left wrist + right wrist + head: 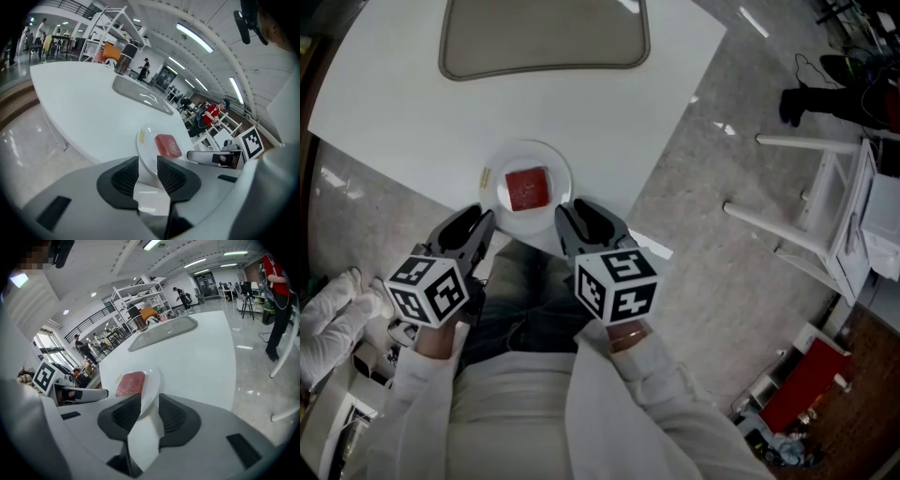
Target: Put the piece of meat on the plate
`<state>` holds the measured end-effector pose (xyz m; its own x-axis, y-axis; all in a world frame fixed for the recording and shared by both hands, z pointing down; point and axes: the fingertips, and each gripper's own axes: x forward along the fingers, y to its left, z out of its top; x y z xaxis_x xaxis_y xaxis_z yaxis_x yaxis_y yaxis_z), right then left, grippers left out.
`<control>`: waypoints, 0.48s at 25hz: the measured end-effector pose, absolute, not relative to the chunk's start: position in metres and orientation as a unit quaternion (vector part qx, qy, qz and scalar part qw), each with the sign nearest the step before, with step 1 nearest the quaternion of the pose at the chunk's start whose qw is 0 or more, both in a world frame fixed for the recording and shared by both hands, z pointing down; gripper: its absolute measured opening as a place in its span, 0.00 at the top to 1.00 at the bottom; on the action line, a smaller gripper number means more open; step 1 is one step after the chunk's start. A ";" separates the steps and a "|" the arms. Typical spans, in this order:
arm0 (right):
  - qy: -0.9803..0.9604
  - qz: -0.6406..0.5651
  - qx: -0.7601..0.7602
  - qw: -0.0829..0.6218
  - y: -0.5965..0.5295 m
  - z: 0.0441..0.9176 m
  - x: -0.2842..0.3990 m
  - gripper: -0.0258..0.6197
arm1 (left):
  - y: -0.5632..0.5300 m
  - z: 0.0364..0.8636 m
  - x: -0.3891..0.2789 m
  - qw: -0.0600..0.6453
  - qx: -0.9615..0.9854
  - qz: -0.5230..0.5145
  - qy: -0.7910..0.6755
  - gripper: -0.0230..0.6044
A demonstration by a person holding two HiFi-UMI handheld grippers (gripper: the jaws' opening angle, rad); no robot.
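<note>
The piece of meat (pixel 526 187) already lies flat in the middle of the plate (pixel 558 176), a white dish sitting at the near corner of the desk (pixel 412 112), right in front of the person. The left claw (pixel 483 223) and the right claw (pixel 567 214) come in side by side at the plate's near rim. In each gripper view the rim fills the narrow gap between the pads, so both look clenched on the plate rather than on the meat.

The meat is a thin, square, red slab with a wet sheen. I judge it light, soft and floppy, and likely slick. A pinch at one edge would let it droop, so a hold across a full side, pressed gently, seems safer.

The plate is the stiffer thing: glossy and hard, probably breakable, with a thin rim that could slide between rubber pads. Two holds spaced along the near rim, as here, should keep it level so the meat does not skate off toward the far edge.
</note>
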<state>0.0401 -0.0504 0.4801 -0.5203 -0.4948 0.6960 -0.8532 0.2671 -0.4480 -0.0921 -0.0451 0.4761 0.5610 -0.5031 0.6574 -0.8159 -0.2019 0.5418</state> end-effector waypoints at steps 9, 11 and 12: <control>-0.759 0.421 0.443 0.223 -0.055 0.489 0.040 0.80 | -0.047 0.481 -0.091 0.463 0.749 0.175 -0.441 0.79; -0.757 0.421 0.446 0.226 -0.055 0.489 0.040 0.80 | -0.048 0.481 -0.090 0.460 0.749 0.175 -0.444 0.79; -0.756 0.419 0.448 0.229 -0.055 0.489 0.040 0.80 | -0.048 0.480 -0.091 0.460 0.749 0.173 -0.444 0.79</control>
